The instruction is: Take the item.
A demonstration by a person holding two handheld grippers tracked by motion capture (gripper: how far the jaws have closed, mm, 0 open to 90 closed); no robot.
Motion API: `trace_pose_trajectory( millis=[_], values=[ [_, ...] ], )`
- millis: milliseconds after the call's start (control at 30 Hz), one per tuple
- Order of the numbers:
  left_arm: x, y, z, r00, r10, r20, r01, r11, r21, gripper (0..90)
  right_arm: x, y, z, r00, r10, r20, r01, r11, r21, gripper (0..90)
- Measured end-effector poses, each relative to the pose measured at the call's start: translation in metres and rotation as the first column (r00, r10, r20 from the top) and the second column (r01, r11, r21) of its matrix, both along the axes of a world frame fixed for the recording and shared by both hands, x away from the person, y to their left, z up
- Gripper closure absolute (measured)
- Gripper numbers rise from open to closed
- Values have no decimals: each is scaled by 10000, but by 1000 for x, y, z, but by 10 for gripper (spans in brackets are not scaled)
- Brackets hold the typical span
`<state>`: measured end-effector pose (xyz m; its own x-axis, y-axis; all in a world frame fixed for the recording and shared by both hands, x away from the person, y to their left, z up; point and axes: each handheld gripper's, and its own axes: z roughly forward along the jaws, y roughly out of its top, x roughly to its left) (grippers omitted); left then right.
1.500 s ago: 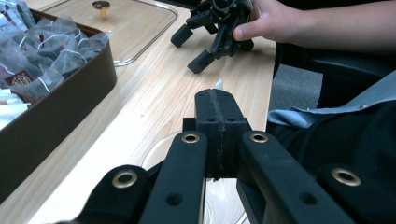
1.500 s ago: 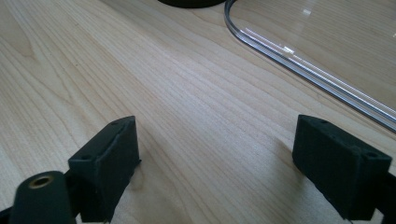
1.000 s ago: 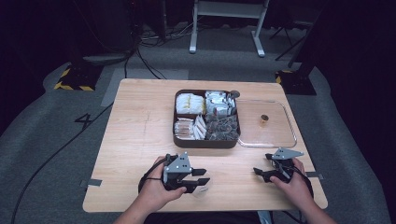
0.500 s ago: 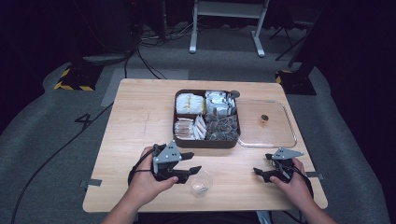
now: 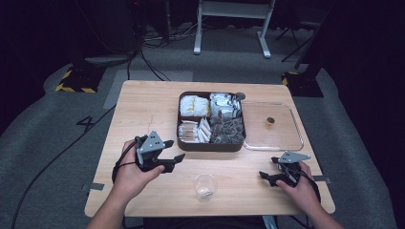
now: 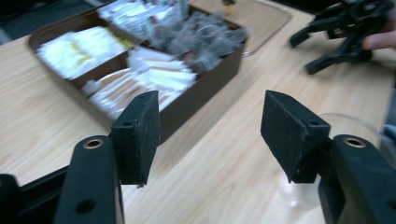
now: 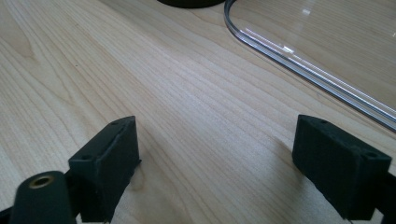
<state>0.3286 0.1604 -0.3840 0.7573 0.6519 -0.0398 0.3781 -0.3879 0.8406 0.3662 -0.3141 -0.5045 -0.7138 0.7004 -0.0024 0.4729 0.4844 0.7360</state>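
Beside left hand-held gripper [image 5: 177,161], clear cup [image 5: 205,186].

Clear plastic cup [image 5: 205,186], upright, near table's front edge; brown compartment tray [image 5: 211,144] behind

Lab: hazard-taped base [image 5: 75,81], floor cables [image 5: 143,57].

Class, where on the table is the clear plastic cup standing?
In the high view, the clear cup stands near the table's front edge, between both grippers, in front of the brown box.
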Motion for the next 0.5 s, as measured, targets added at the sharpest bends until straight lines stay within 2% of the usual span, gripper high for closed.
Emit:
trace_pose_trajectory(
  millis=[33, 67, 300, 433, 500],
  values=[
    [2, 7, -1, 9996, 271, -23, -270, 9994, 226, 360, 0, 0, 0, 10000, 0, 3, 0, 10000, -3, 149],
    [2, 7, -1, 9996, 271, -23, -270, 9994, 226, 358, 0, 0, 0, 10000, 0, 3, 0, 10000, -3, 149],
    [11, 36, -9, 9946, 1014, -195, -1005, 9940, 431, 333, -1, 1, 0, 10000, -90, -1, 90, 10000, 7, 151],
    [14, 50, -20, 9906, 1337, -297, -1316, 9892, 646, 312, -1, 1, 0, 9999, -115, 4, 115, 9999, 10, 151],
    [14, 56, -26, 9870, 1578, -302, -1547, 9842, 866, 309, -1, 1, 0, 9999, -116, 5, 116, 9999, 9, 151]
  ],
)
